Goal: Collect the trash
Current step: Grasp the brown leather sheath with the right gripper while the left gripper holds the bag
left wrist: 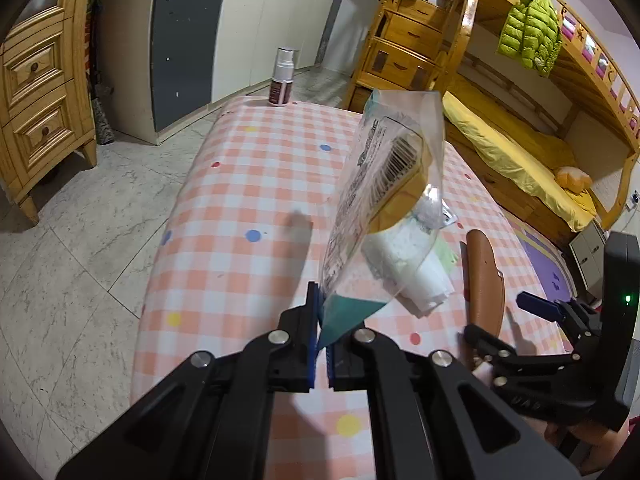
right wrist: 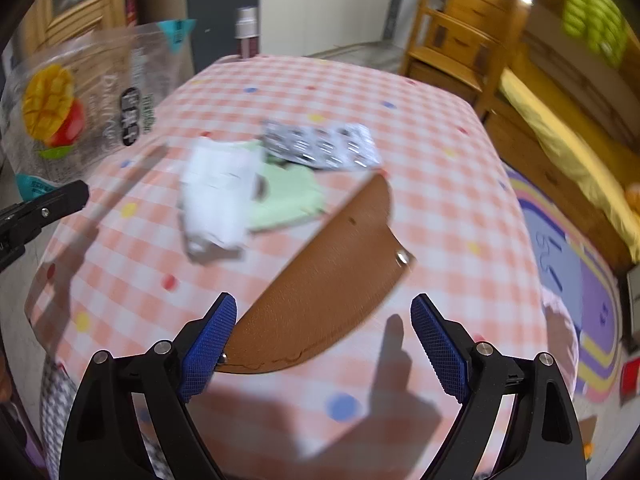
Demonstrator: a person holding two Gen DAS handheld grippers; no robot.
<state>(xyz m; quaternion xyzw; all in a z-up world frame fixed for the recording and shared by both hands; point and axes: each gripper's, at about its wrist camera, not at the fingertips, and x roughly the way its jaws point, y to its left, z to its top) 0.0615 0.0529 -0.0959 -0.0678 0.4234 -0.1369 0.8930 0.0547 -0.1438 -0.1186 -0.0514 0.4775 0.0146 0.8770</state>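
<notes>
My left gripper (left wrist: 322, 338) is shut on the teal corner of a clear plastic snack bag (left wrist: 384, 184) and holds it upright above the table. The bag shows at the far left of the right wrist view (right wrist: 80, 104), with a mango picture. My right gripper (right wrist: 324, 344) is open and empty above the near end of a brown leather case (right wrist: 320, 280). On the checked tablecloth (right wrist: 440, 184) lie a crumpled white paper (right wrist: 218, 196), a pale green sheet (right wrist: 288, 196) and a silver blister pack (right wrist: 324, 146). The right gripper shows at the right of the left wrist view (left wrist: 520, 320).
A spray bottle (left wrist: 283, 78) stands at the table's far edge. A wooden dresser (left wrist: 36, 92) stands at the left. A wooden bunk bed (left wrist: 540, 128) with a green jacket (left wrist: 530, 32) stands at the right. A purple rug (right wrist: 568, 280) lies on the floor.
</notes>
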